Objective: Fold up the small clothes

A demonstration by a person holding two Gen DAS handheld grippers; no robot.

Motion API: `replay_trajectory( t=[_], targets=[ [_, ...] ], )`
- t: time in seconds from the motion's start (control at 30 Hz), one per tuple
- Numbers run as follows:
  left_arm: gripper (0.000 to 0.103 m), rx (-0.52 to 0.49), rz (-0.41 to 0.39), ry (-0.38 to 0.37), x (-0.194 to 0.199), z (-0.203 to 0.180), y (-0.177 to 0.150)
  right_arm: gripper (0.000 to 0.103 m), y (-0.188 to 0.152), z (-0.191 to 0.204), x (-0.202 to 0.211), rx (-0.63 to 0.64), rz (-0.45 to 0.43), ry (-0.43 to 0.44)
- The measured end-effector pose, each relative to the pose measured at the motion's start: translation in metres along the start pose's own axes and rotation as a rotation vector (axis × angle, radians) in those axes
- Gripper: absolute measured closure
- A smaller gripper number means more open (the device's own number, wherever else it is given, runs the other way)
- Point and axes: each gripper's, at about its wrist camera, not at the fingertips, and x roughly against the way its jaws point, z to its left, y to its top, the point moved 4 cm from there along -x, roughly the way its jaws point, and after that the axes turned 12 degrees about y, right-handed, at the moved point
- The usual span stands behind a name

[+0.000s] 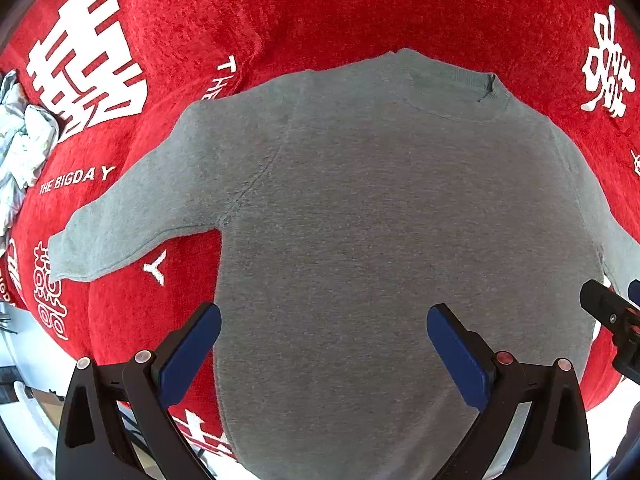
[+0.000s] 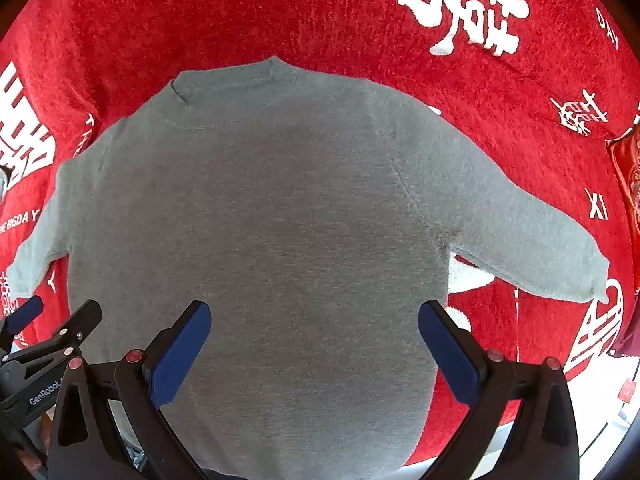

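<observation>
- Red plush blanket with white lettering fills both frames; a soft, grippy underlay, so cloth should drag on it rather than slide.
- Grey sweater lies flat at centre frame in both views, neck to the top, hem toward the bottom edge. Looks light, limp knit — it will sag and stretch if lifted from one point.
- Sleeves spread: one reaches lower left in the left wrist view, the other lower right in the right wrist view.
- Crumpled pale cloth at the left edge — probably more laundry, hard to say.
- Left gripper fingers spread wide, empty, above the hem area.
- Right gripper likewise wide, empty.
- Judgement: pinch a cuff or shoulder seam; thin edges grip best.
</observation>
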Motion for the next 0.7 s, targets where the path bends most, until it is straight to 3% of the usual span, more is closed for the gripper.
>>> replay_trajectory(
  t=[0.17,0.27,0.7],
  targets=[
    [0.000,0.003,0.000,-0.013,0.000,0.001,-0.001,0.000,0.000,0.005,-0.001,0.004,0.001,-0.003],
    [0.000,0.004,-0.027,0.024,0.000,0.009,-0.003,0.000,-0.001,0.007,-0.002,0.001,0.002,-0.003],
    [0.000,0.020,0.021,0.017,-0.011,0.030,-0.009,0.000,-0.005,0.013,-0.006,-0.001,0.019,-0.008]
  ],
)
